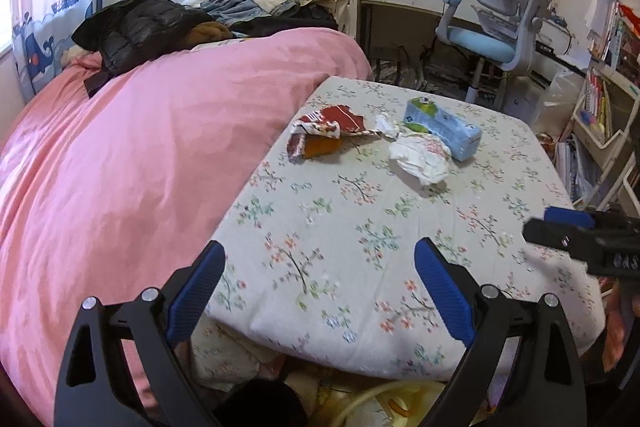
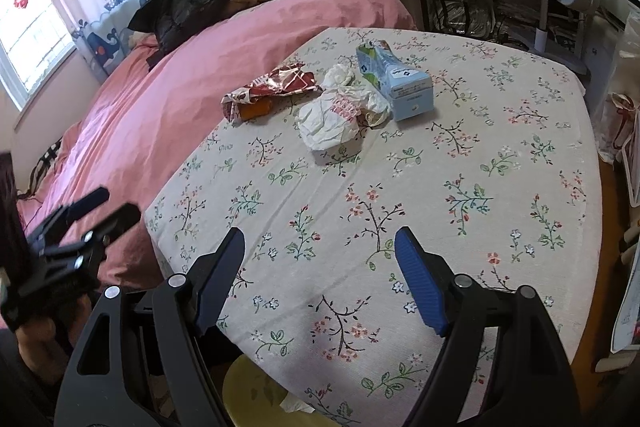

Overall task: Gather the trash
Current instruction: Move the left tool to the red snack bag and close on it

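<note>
Trash lies on the floral sheet (image 1: 360,227) at its far part: a red and white snack wrapper (image 1: 328,127) (image 2: 276,87), a crumpled white paper bag (image 1: 420,155) (image 2: 336,115), a small white tissue wad (image 1: 386,125) (image 2: 338,73), and a light blue carton (image 1: 440,127) (image 2: 400,79). My left gripper (image 1: 320,259) is open and empty over the sheet's near edge. My right gripper (image 2: 320,247) is open and empty, well short of the trash. Each gripper shows in the other's view, the right one (image 1: 560,227) and the left one (image 2: 100,211).
A pink duvet (image 1: 140,147) covers the bed's left side, with dark clothes (image 1: 140,23) piled at its far end. A blue desk chair (image 1: 500,19) and a bookshelf (image 1: 600,107) stand beyond the bed. A yellow object (image 2: 260,387) sits below the sheet's near edge.
</note>
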Tool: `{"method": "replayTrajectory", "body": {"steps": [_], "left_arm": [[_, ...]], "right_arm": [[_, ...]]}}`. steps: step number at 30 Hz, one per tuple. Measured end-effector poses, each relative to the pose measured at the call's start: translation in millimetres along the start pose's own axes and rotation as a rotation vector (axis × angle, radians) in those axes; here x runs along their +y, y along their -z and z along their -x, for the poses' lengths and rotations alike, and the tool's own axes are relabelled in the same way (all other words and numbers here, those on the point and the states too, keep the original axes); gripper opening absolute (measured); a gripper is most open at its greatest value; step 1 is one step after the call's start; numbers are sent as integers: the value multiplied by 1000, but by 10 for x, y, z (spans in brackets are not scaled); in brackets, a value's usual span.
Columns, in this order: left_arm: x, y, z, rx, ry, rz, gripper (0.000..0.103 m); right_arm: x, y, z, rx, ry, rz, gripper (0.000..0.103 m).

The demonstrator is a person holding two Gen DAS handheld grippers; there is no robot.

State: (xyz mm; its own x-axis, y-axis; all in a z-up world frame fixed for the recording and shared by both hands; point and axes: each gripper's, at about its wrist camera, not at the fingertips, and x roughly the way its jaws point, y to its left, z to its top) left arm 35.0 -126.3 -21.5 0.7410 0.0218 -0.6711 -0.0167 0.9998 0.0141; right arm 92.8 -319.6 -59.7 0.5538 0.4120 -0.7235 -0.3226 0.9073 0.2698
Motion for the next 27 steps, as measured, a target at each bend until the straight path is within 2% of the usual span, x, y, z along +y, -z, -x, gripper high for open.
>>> {"method": "replayTrajectory", "body": {"steps": [4, 12, 14, 16, 21, 24, 27], "left_arm": [[-12, -212, -208, 2, -27, -55, 91], [-87, -640, -1022, 44, -88, -176, 91], [-72, -727, -1175, 54, -63, -156, 91], [-35, -831, -1322, 66, 0, -98, 91], [24, -1046, -1568, 89, 69, 18, 91], [114, -1144, -1708, 117, 85, 107, 91], [179, -1160, -1833, 152, 81, 144, 89]], "right_arm": [[29, -17, -16, -3, -25, -8, 74], [85, -79, 5, -20, -48, -7, 74], [73, -99, -3, -20, -51, -12, 74], [64, -115, -13, -20, -54, -15, 74], [71, -154, -87, -3, -55, -5, 74], [79, -173, -183, 19, -50, 10, 75], [95, -194, -276, 39, -46, 20, 75]]}}
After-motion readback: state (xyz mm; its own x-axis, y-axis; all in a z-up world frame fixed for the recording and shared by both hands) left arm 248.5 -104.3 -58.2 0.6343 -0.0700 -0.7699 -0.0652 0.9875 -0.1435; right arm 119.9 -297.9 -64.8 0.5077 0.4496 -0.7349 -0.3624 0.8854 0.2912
